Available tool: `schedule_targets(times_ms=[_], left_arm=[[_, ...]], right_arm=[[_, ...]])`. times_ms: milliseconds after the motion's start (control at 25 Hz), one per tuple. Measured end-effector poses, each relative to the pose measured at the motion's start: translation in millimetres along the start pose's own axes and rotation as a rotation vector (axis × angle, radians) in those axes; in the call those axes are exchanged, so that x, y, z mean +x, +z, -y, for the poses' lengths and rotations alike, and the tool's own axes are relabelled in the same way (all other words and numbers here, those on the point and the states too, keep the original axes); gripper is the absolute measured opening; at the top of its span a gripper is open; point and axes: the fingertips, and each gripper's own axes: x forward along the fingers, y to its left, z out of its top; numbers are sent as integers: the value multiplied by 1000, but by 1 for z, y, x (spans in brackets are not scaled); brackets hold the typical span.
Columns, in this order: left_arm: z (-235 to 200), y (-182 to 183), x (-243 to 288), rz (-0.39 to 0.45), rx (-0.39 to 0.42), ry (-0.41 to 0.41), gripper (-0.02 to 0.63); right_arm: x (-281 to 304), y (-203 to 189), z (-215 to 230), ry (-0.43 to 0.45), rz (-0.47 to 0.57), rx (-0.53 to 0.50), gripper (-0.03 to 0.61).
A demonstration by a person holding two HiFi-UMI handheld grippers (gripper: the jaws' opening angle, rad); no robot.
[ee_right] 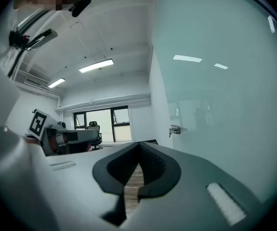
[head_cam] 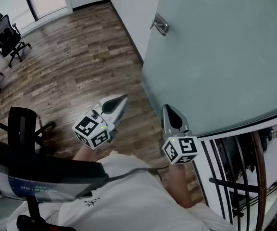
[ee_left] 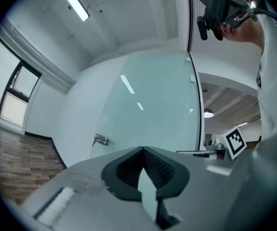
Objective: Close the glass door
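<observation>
Glass door (head_cam: 215, 57): one, one handle (head_cam: 160, 24) | left gripper (head_cam: 123, 99) closed, empty | right gripper (head_cam: 168, 109) closed, empty

The door (head_cam: 215, 57) is showing a pale, frosted blue-green, its handle (head_cam: 160, 24) gleaming silver. The floor (head_cam: 71, 61) is running in brown and grey wood-grain planks. Far left, a chair (head_cam: 6, 32) is standing black beside white walls (head_cam: 133, 13). The left gripper (head_cam: 121, 100) and right gripper (head_cam: 168, 110) are showing light grey shells with black jaw linings, their cubes (head_cam: 91, 130) carrying black square markers on white.
</observation>
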Motion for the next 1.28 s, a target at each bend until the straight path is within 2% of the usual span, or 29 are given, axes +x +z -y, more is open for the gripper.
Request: schedule_targets(times_ms=[440,600,1040,1280], left_arm=[[3,1,26,0,38,16,3],[8,-1,30,1,73,27,5],[24,-18,34,-9,71,58,5],[-1,-11,50,4,61,74,5]], right_arm=[[4,10,27,3,18,-22,8],[-3,6,36,30,18,3,8],[-24,-16,59,44,-6,32,9],[-1,-16,70,44,-26,-42,8]])
